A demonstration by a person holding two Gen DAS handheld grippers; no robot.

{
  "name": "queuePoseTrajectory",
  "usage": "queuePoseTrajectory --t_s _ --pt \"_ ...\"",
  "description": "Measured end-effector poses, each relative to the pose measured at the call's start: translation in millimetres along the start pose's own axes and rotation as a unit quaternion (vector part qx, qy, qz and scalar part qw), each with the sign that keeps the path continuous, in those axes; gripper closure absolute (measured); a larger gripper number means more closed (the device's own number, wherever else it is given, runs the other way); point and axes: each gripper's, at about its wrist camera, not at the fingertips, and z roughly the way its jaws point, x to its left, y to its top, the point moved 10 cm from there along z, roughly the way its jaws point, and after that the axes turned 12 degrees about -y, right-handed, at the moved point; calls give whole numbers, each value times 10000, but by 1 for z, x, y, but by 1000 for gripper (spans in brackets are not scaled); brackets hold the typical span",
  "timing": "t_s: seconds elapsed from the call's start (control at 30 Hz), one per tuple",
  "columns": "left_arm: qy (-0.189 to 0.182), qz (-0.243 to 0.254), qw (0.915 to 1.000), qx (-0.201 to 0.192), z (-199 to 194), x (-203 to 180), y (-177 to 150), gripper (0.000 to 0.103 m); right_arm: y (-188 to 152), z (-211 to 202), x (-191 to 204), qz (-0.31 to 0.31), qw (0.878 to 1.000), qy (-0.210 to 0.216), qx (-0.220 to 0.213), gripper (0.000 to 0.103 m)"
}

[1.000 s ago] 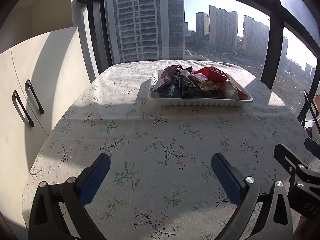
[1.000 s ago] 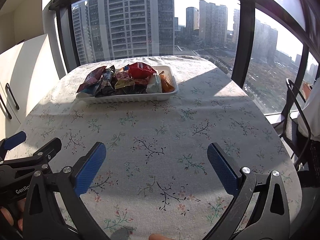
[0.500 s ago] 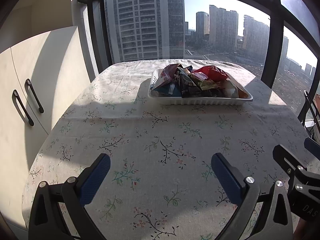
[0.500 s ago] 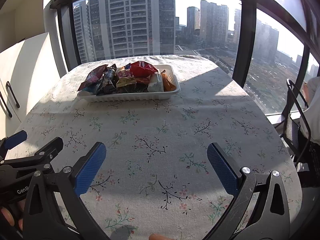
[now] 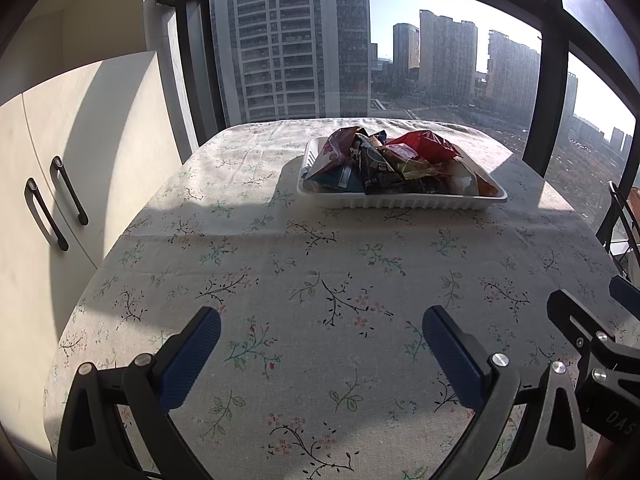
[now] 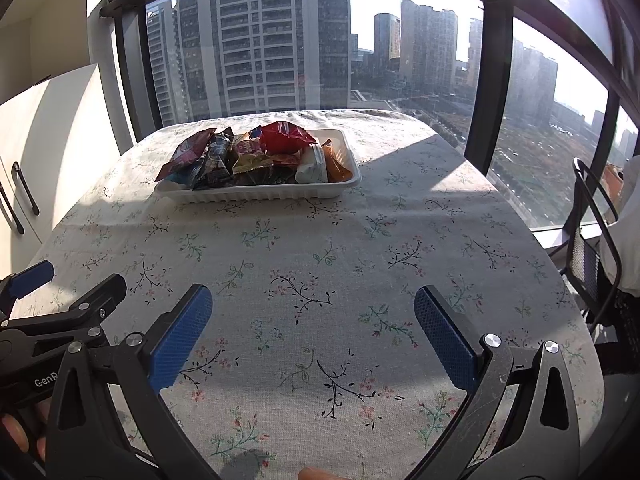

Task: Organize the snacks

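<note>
Left wrist view: the left gripper point(image 5: 320, 336) hangs with jaws wide apart and empty, well short of the white tray point(image 5: 400, 199), little changed from a second ago. The snack packets point(image 5: 384, 160) all lie heaped inside that tray. The right gripper point(image 6: 312, 320), jaws spread and empty, has crept slightly nearer the tray, so sorting looks finished or unstarted.
</note>
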Motion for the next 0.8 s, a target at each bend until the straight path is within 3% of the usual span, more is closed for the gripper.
queuePoseTrajectory --t_s 0.8 --pt "-30 14 10000 67 2 -4 -1 0 -1 0 1 -94 10000 -2 9 0"
